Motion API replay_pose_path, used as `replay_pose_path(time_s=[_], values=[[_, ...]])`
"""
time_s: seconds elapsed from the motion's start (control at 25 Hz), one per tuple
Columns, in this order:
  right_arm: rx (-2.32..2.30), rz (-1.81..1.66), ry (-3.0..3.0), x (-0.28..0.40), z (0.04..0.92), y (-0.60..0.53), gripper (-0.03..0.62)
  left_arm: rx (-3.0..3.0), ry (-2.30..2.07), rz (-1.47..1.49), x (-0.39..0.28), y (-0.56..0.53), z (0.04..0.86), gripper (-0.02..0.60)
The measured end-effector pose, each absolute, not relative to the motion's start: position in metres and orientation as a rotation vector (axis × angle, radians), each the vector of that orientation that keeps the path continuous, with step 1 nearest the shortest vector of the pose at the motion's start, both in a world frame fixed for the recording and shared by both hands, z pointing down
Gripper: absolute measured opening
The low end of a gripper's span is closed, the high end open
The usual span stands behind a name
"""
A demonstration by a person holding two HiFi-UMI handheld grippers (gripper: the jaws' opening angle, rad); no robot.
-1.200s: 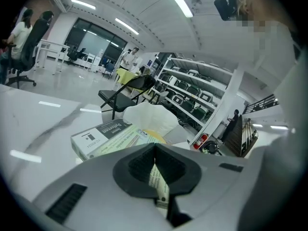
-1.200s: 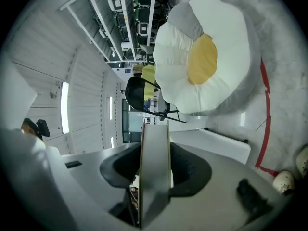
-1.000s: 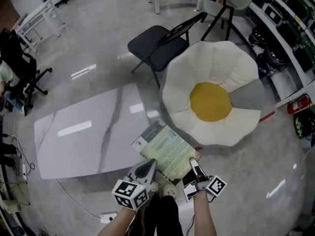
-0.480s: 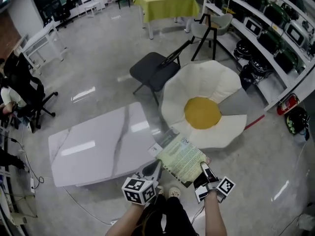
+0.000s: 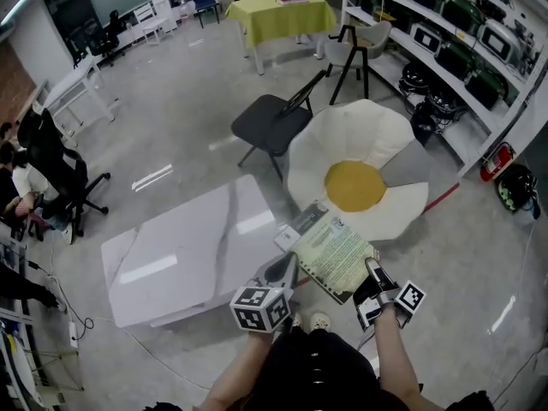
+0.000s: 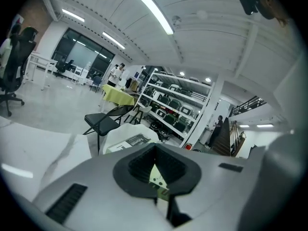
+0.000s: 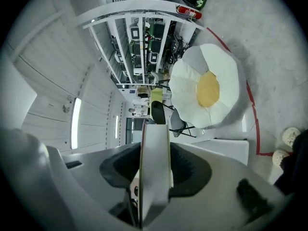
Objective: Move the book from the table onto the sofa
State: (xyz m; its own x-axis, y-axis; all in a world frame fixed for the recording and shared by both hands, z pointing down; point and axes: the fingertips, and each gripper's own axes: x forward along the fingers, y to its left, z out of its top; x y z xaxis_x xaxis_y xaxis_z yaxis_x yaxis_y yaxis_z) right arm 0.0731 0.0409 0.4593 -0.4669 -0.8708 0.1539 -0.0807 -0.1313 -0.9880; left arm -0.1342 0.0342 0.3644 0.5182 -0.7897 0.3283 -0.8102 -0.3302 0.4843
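Note:
In the head view a pale green book point(image 5: 332, 252) hangs in the air between the white marble table point(image 5: 184, 255) and the fried-egg-shaped sofa point(image 5: 355, 174). My left gripper point(image 5: 287, 269) is shut on the book's near left edge. My right gripper point(image 5: 372, 269) is shut on its near right edge. In the left gripper view the book point(image 6: 157, 176) shows between the closed jaws of the left gripper point(image 6: 156, 165). In the right gripper view the book's edge point(image 7: 155, 143) stands upright in the right gripper point(image 7: 155, 174), with the sofa point(image 7: 207, 93) beyond on the floor.
A black folding chair point(image 5: 272, 118) stands behind the sofa and the table. Further back are a yellow-covered table point(image 5: 278, 11) and a grey chair point(image 5: 364, 45). Shelves of appliances point(image 5: 462, 24) run along the right. Office chairs with seated people point(image 5: 38, 174) are at the left.
Both grippers have risen with the book held between them and carried it rightward, off the table's corner and closer to the sofa. The grip on the book is unchanged.

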Motion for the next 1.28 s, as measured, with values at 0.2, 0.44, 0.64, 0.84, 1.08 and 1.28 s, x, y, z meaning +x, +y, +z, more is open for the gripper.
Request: replay_pose_path(time_s=[0.2, 0.44, 0.64, 0.84, 1.08, 1.28], values=[[-1.079, -1.626, 1.554, 0.073, 0.450, 0.041, 0.175, 2.163, -1.299, 0.027, -0.130, 0.030, 0.357, 0.009], [-1.073, -1.618, 1.532, 0.066, 0.448, 0.045, 0.175, 2.206, -1.254, 0.048, -0.124, 0.028, 0.357, 0.009], [-1.088, -1.607, 1.477, 0.064, 0.457, 0.051, 0.175, 2.240, -1.196, 0.058, -0.120, 0.027, 0.362, 0.009], [-1.117, -1.584, 1.424, 0.072, 0.461, 0.054, 0.175, 2.268, -1.135, 0.080, -0.109, 0.026, 0.365, 0.009], [-1.155, -1.551, 1.379, 0.086, 0.465, 0.048, 0.175, 2.277, -1.067, 0.107, -0.095, 0.014, 0.374, 0.009], [-1.178, -1.539, 1.339, 0.110, 0.470, 0.033, 0.175, 2.295, -1.027, 0.139, -0.069, -0.009, 0.379, 0.009]])
